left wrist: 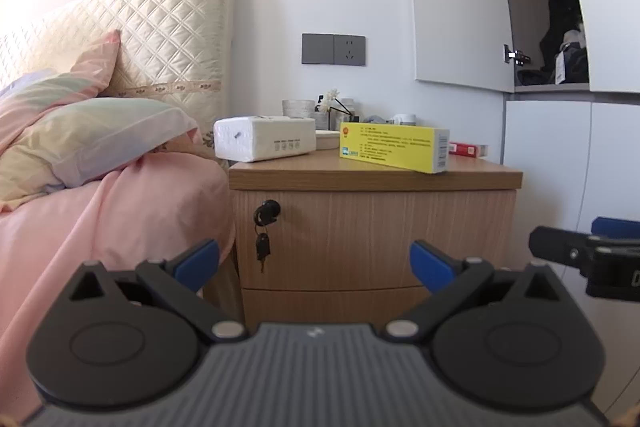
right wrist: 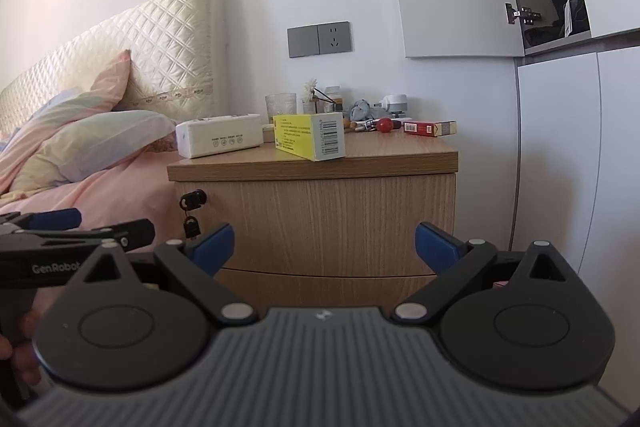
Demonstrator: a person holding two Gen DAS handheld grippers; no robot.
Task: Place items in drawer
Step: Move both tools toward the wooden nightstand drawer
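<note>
Drawer front of pale wood (left wrist: 372, 239), upper of two in a wooden bedside cabinet (right wrist: 312, 163): closed, black lock at its left edge with a key and a second key hanging below (left wrist: 263, 247). Lower drawer front (right wrist: 328, 287) closed too.

Yellow rectangular carton with printed text and barcode end (left wrist: 394, 147): lying on the cabinet top near the front edge. White soft pack of tissues (left wrist: 264, 137): on the top at the left, just beside the bed. Red flat packet (right wrist: 429, 127): at the right rear. Clear glass tumbler (right wrist: 281, 103), small bottles, a red round-headed item (right wrist: 386, 125): clustered at the back by the wall.

Left gripper (left wrist: 314, 261), black with blue pads: jaws spread wide, nothing between them, facing the upper drawer front.

Right gripper (right wrist: 325, 247): same build, jaws wide apart, empty, level with the drawer fronts.

Bed with pink cover (left wrist: 120, 211): left of the cabinet.
</note>
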